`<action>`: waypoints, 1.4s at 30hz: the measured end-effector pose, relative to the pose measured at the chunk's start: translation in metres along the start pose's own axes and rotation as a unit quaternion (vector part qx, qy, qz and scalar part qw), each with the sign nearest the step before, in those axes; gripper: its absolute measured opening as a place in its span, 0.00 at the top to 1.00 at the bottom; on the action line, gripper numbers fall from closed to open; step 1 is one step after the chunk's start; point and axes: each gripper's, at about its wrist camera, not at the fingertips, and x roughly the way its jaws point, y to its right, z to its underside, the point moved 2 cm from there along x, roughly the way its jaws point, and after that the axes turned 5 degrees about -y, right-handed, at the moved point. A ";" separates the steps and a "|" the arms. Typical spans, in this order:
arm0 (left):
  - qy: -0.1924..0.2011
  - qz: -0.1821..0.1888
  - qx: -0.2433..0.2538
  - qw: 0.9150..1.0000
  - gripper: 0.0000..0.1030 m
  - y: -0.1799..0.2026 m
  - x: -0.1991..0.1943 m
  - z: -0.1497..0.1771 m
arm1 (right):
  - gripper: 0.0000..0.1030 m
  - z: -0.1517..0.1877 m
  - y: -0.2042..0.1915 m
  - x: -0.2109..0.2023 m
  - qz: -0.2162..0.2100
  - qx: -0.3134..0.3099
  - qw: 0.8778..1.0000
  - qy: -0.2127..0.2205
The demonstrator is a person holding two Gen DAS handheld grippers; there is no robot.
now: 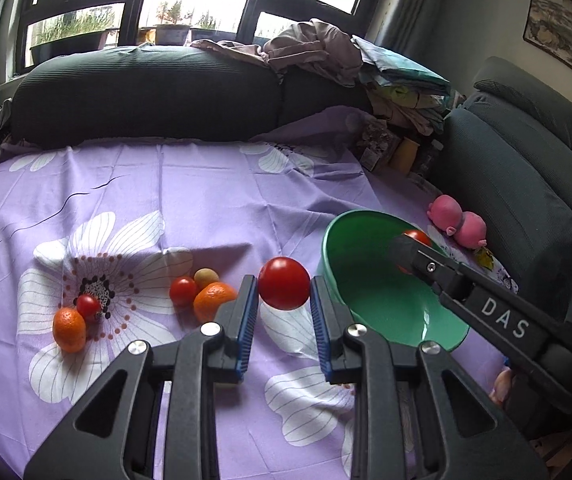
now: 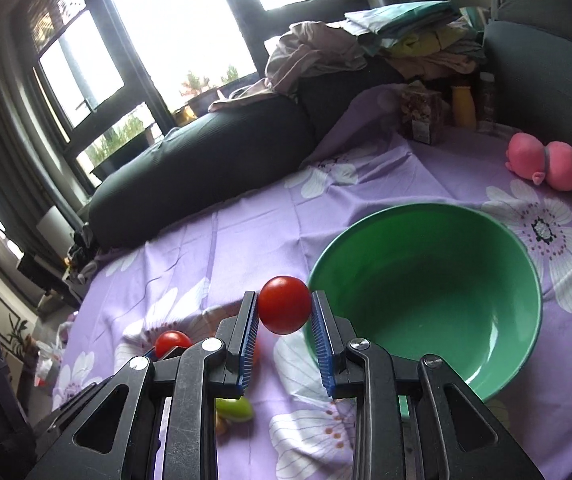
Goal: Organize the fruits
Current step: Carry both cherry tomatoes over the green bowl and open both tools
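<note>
My left gripper (image 1: 284, 300) is shut on a red tomato (image 1: 284, 289), held above the purple floral cloth just left of the green bowl (image 1: 370, 280). My right gripper (image 2: 284, 316) is shut on another red tomato (image 2: 285, 305), next to the near-left rim of the bowl (image 2: 426, 292), which holds nothing. In the left wrist view the right gripper (image 1: 412, 254) reaches over the bowl with its tomato (image 1: 418, 237). On the cloth lie two oranges (image 1: 69, 329) (image 1: 213, 300), two small tomatoes (image 1: 88, 307) (image 1: 183, 290) and a pale greenish fruit (image 1: 206, 277).
A pink pig toy (image 1: 458, 222) lies right of the bowl. A dark sofa (image 1: 146, 92) with piled clothes (image 1: 318, 52) runs along the back. Jars and a yellow bottle (image 2: 464, 106) stand at the far corner. A green fruit (image 2: 235, 409) lies under my right gripper.
</note>
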 end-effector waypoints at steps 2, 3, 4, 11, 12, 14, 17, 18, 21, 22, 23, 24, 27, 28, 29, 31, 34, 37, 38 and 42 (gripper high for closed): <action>0.001 0.011 0.009 1.000 0.74 0.011 0.005 -0.005 | 0.72 -0.003 0.013 -0.004 0.005 0.017 1.000 0.009; 0.000 0.020 0.014 1.000 0.74 0.017 0.008 -0.007 | 0.72 -0.004 0.021 -0.007 0.008 0.025 1.000 0.014; -0.002 0.028 0.019 0.999 0.74 0.022 0.010 -0.008 | 0.72 -0.004 0.026 -0.009 0.014 0.032 0.999 0.018; -0.029 0.055 0.060 0.996 0.74 0.060 0.038 -0.010 | 0.72 -0.004 0.069 -0.017 0.060 0.091 0.994 0.025; -0.034 0.057 0.063 0.996 0.74 0.065 0.043 -0.009 | 0.72 -0.004 0.073 -0.017 0.071 0.096 0.993 0.024; -0.045 0.060 0.068 0.995 0.74 0.071 0.052 -0.008 | 0.72 -0.002 0.081 -0.017 0.089 0.105 0.990 0.021; -0.058 0.066 0.072 0.993 0.74 0.077 0.063 -0.005 | 0.72 0.001 0.092 -0.014 0.090 0.121 0.988 0.009; -0.063 0.069 0.073 0.993 0.74 0.079 0.066 -0.004 | 0.72 0.001 0.096 -0.013 0.091 0.126 0.988 0.006; -0.078 0.078 0.076 0.991 0.74 0.083 0.076 0.000 | 0.72 0.002 0.102 -0.010 0.102 0.134 0.986 -0.004; -0.082 0.078 0.077 0.990 0.74 0.085 0.079 0.001 | 0.72 0.003 0.102 -0.009 0.105 0.135 0.985 -0.007; -0.086 0.078 0.080 0.990 0.74 0.086 0.082 0.002 | 0.72 0.004 0.104 -0.008 0.105 0.137 0.985 -0.009; -0.089 0.078 0.082 0.990 0.74 0.087 0.084 0.003 | 0.72 0.004 0.105 -0.006 0.105 0.139 0.985 -0.013; -0.098 0.078 0.083 0.989 0.74 0.090 0.091 0.005 | 0.72 0.006 0.108 -0.002 0.107 0.144 0.983 -0.023; -0.101 0.079 0.083 0.988 0.74 0.090 0.093 0.006 | 0.72 0.006 0.109 -0.001 0.110 0.145 0.983 -0.026; -0.103 0.080 0.084 0.988 0.74 0.091 0.094 0.006 | 0.72 0.006 0.109 0.000 0.113 0.145 0.982 -0.029; -0.106 0.079 0.086 0.987 0.74 0.092 0.096 0.008 | 0.72 0.007 0.110 0.002 0.118 0.146 0.982 -0.035; -0.111 0.076 0.087 0.987 0.74 0.093 0.098 0.010 | 0.72 0.008 0.111 0.004 0.120 0.148 0.981 -0.040; -0.115 0.077 0.087 0.987 0.74 0.093 0.100 0.011 | 0.72 0.008 0.110 0.005 0.123 0.147 0.980 -0.044; -0.115 0.077 0.087 0.986 0.74 0.093 0.101 0.011 | 0.72 0.009 0.110 0.005 0.125 0.146 0.980 -0.044; -0.108 0.079 0.090 0.987 0.74 0.093 0.097 0.010 | 0.72 0.008 0.110 0.004 0.125 0.147 0.980 -0.041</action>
